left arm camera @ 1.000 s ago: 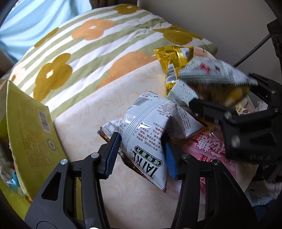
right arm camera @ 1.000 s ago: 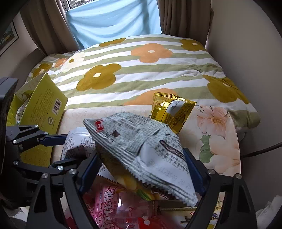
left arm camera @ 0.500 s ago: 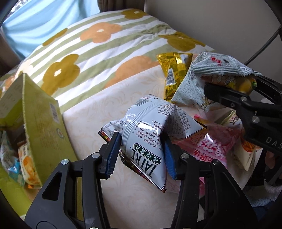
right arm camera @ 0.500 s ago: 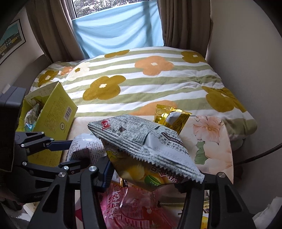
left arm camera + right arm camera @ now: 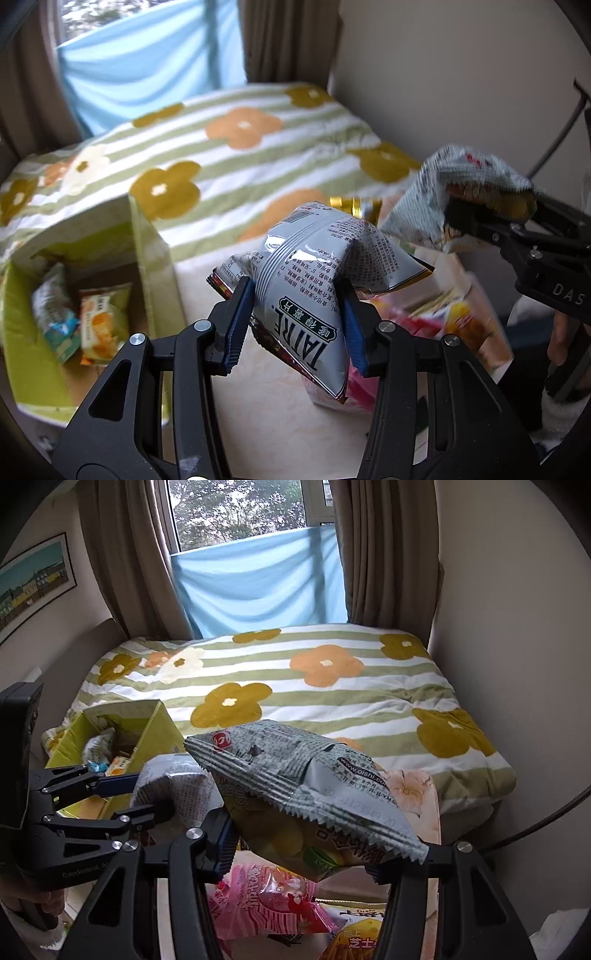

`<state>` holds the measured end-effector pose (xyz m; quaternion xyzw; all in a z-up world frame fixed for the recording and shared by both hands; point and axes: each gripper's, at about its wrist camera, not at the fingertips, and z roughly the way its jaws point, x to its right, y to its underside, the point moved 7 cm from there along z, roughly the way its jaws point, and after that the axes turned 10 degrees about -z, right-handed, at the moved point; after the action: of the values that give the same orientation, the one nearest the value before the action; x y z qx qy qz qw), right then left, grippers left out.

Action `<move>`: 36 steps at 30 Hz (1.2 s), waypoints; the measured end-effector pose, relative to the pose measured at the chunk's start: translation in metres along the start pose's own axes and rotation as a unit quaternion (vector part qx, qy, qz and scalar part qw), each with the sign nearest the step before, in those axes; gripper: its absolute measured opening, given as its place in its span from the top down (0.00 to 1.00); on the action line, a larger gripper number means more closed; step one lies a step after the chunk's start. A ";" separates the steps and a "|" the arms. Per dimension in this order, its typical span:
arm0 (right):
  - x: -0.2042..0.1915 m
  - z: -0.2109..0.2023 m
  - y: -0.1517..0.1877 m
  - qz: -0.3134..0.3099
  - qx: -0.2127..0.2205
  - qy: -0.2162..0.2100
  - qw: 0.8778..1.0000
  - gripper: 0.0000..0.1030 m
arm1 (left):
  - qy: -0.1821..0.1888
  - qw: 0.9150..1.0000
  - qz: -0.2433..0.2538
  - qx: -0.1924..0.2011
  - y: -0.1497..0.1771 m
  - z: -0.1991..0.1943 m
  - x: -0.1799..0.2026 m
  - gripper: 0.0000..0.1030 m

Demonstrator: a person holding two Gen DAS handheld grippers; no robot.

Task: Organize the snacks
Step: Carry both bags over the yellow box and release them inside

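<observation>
Beside green box w/ 2 packets: pink snack bag, floral quilt

Home bedroom, flowered quilt, curtained window, framed picture

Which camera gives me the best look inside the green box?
Left wrist: the green box opens toward it, showing two packets on its floor. Right wrist catches the box smaller, partly behind the left gripper.
</observation>
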<state>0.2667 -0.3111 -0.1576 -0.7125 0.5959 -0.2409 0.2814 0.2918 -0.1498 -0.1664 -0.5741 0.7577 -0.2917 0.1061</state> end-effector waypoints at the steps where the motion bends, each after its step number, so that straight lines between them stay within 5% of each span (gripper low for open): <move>1: 0.000 -0.005 -0.003 0.000 0.003 -0.003 1.000 0.51 | -0.003 1.000 -0.006 0.009 -0.003 -0.009 -0.001 0.59; 9: -0.021 -0.038 -0.037 -0.022 0.040 -0.032 0.998 0.51 | -0.036 0.995 -0.058 0.073 -0.022 -0.078 -0.043 0.59; 17: -0.096 -0.030 -0.063 -0.054 0.053 -0.065 0.995 0.51 | -0.063 0.989 -0.097 0.091 -0.018 -0.109 -0.136 0.59; 28: -0.226 0.024 -0.086 -0.055 0.031 -0.112 0.992 0.51 | -0.102 0.986 -0.119 0.055 0.007 -0.113 -0.293 0.59; 36: -0.271 0.063 -0.074 -0.026 -0.011 -0.109 0.994 0.51 | -0.089 0.991 -0.098 0.002 0.034 -0.071 -0.346 0.59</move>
<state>0.3152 -0.0272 -0.1545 -0.7529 0.5457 -0.1628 0.3301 0.3391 0.2008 -0.1881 -0.6691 0.6847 -0.2496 0.1452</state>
